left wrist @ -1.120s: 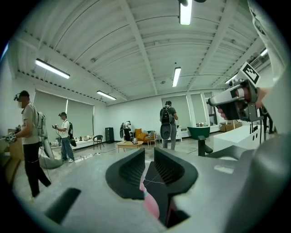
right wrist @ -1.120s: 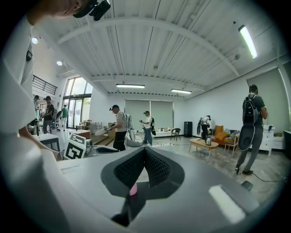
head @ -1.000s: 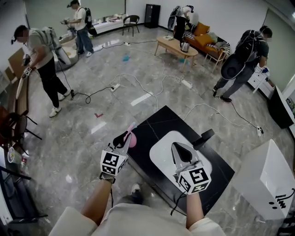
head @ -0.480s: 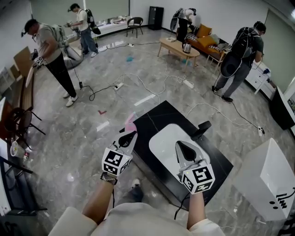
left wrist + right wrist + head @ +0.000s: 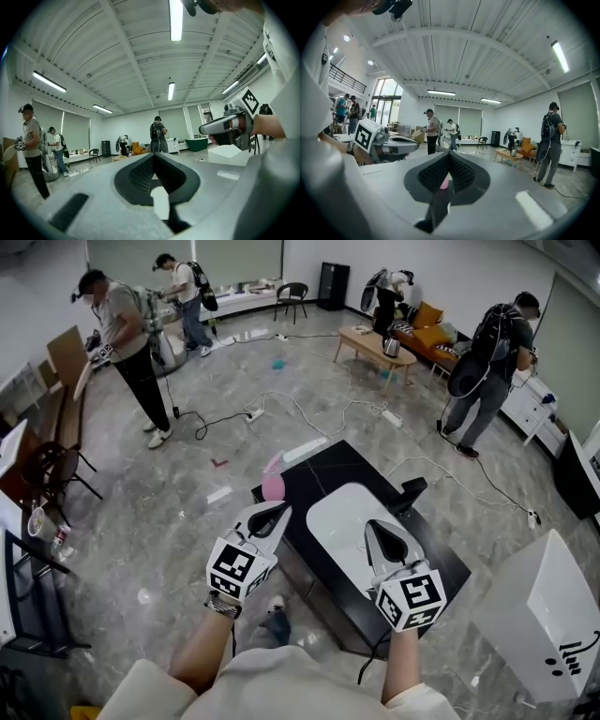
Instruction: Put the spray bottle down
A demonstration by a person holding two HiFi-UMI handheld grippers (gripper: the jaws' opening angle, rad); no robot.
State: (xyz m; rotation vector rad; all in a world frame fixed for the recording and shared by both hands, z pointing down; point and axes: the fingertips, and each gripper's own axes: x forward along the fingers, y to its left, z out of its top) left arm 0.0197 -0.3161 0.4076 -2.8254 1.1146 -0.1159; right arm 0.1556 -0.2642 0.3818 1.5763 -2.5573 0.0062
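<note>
A pink spray bottle (image 5: 273, 486) stands at the left corner of the low black table (image 5: 441, 559), with nothing holding it. My left gripper (image 5: 275, 512) hovers just short of the bottle, jaws shut and empty; in the left gripper view its tips (image 5: 153, 155) meet with nothing between them. My right gripper (image 5: 377, 526) hangs over the white mat (image 5: 337, 512) on the table, also shut and empty. In the right gripper view a sliver of the pink bottle (image 5: 444, 182) shows through the gap behind the closed tips (image 5: 449, 153).
A black object (image 5: 411, 490) lies at the table's far edge. A white box (image 5: 534, 615) stands at the right. Cables (image 5: 309, 413) trail over the floor beyond the table. A person (image 5: 127, 334) stands at far left, another (image 5: 487, 371) at far right. A chair (image 5: 56, 470) is at the left.
My left gripper has let go of the pink bottle, shut its jaws and drawn back and up. The right gripper has also pulled back. The bottle stays on the table corner.
</note>
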